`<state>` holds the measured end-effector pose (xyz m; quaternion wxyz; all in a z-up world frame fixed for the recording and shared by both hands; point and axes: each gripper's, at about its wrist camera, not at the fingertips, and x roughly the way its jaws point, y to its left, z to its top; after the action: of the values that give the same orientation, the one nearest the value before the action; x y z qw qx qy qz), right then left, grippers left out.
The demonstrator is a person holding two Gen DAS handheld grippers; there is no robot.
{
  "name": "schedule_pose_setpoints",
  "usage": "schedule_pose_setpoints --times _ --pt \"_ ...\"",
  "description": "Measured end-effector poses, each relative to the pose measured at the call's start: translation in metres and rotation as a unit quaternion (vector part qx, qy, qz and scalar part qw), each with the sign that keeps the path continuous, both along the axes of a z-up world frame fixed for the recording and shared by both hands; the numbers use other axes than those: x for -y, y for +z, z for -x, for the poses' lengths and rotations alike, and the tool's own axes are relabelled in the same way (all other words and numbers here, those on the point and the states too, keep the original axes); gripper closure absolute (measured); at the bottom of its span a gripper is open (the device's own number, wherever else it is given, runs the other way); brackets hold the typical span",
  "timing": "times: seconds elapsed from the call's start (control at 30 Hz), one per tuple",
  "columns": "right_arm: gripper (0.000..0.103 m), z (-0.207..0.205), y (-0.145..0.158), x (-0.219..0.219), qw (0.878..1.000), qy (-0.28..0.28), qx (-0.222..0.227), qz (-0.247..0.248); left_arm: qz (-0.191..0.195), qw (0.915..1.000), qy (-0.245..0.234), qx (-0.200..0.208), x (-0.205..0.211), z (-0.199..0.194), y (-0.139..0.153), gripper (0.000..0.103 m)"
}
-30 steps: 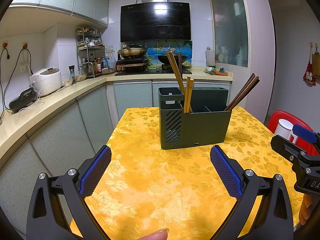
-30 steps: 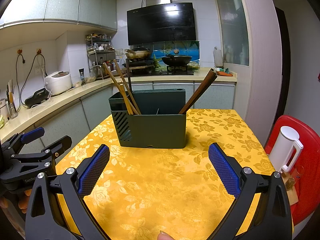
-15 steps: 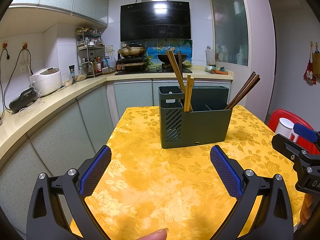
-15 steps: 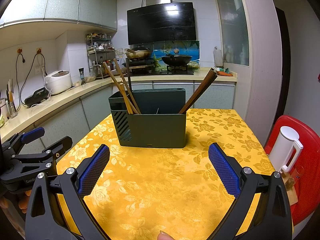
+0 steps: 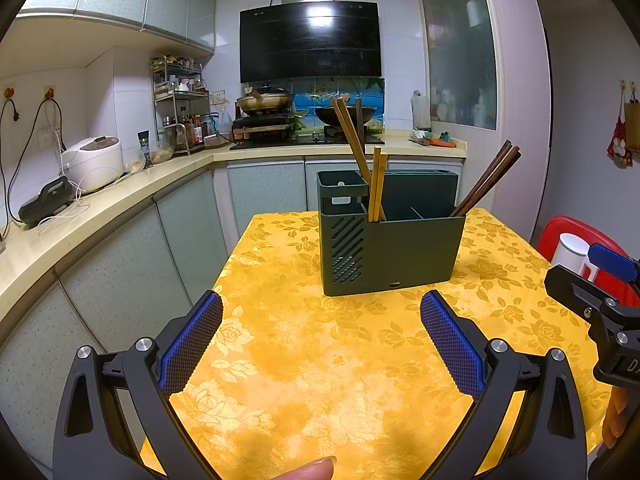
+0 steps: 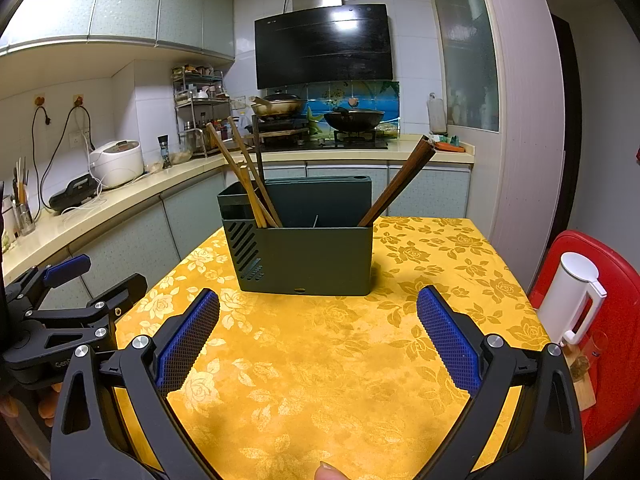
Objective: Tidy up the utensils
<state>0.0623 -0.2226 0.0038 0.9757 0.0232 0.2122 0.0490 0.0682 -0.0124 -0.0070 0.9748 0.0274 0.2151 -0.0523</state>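
Both sets of blue-padded black fingers spread wide, nothing between them: my left gripper (image 5: pixel 320 332) and my right gripper (image 6: pixel 318 330) each hang over bare cloth, pads (image 5: pixel 192 344) clear of everything. Under both I see the yellow floral-patterned tablecloth (image 6: pixel 320 380) on the table. Just ahead of the fingertips, not touching, stands the dark green rectangular plastic utensil holder (image 5: pixel 390 248), upright, slotted vents on its left end. Light bamboo chopsticks (image 5: pixel 376 184) stick up from the compartment next to the tall vented section, a couple leaning left and further back; I can't tell exactly which slot those longer ones sit in. Dark brown wooden chopsticks (image 5: pixel 486 180) lean out to the right from the right end compartment. In the right wrist view, same holder (image 6: pixel 304 256), light sticks (image 6: pixel 244 176) on the left, dark ones (image 6: pixel 400 180) on the right. My right gripper's body shows at the right edge of the left view, my left gripper's body at the left edge of the right view, so they're side by side, apart. Right of the table, a white plastic kettle-like jug (image 6: pixel 572 296) sits on a red plastic stool (image 6: pixel 616 280). Further out: cream countertop (image 5: pixel 100 208) with a white rice cooker (image 5: pixel 94 162), black range hood (image 5: pixel 310 40), woks on the stove (image 6: pixel 352 118).
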Motion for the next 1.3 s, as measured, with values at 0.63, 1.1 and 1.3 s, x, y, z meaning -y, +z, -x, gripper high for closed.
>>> schedule_pose_setpoints --times 0.63,1.1,1.3 --pt "0.007 0.0 0.0 0.001 1.0 0.0 0.0 0.001 0.0 1.0 0.0 -0.001 -0.003 0.0 -0.001 0.007" --pt "0.007 -0.001 0.0 0.0 1.0 0.0 -0.001 0.002 -0.001 1.0 -0.001 -0.002 -0.002 -0.001 -0.001 0.007" --pt "0.007 -0.001 0.0 0.001 1.0 0.001 -0.001 0.002 0.004 1.0 -0.003 -0.004 -0.009 -0.001 0.001 0.007"
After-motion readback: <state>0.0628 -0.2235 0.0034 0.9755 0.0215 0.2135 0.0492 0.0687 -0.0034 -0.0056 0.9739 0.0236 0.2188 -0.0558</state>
